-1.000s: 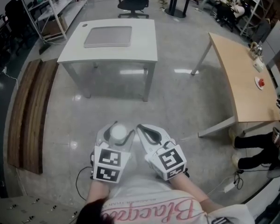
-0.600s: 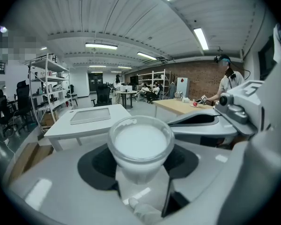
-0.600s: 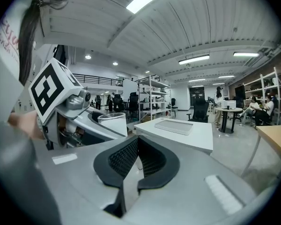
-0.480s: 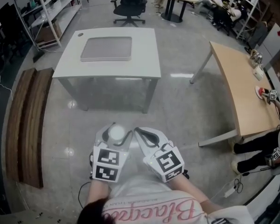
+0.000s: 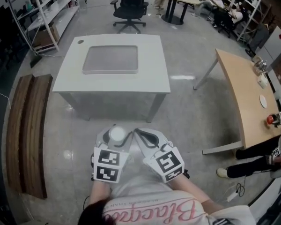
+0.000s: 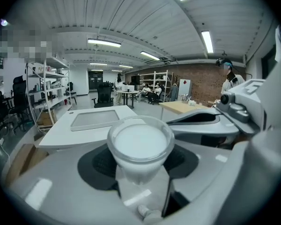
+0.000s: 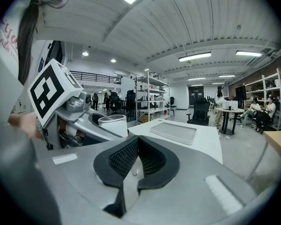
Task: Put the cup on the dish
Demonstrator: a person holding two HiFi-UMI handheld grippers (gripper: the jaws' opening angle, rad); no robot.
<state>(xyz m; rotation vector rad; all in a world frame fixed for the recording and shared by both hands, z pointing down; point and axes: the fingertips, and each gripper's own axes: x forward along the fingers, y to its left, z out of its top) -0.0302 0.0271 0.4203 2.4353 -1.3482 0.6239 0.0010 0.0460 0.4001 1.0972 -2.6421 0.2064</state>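
Observation:
A white, milky plastic cup (image 5: 117, 134) sits upright between the jaws of my left gripper (image 5: 116, 128), which is shut on it, held low in front of the person's body. In the left gripper view the cup (image 6: 140, 142) fills the middle, with the black pads (image 6: 96, 165) pressing its sides. My right gripper (image 5: 139, 131) is close beside it, shut with nothing in it; its pads (image 7: 124, 158) meet. A shallow grey tray-like dish (image 5: 110, 59) lies on the white table (image 5: 154, 78) ahead, a stretch of floor away from both grippers. The dish (image 7: 173, 130) also shows in the right gripper view.
A wooden table (image 5: 246, 93) stands to the right with small items on it and a seated person's legs (image 5: 253, 165) beside it. A wooden bench (image 5: 25, 130) runs along the left. Shelving (image 5: 37, 8) and an office chair (image 5: 131, 3) stand beyond the white table.
The white table and dish have come nearer and more central in the head view. Both grippers keep their pose, the cup still in the left one.

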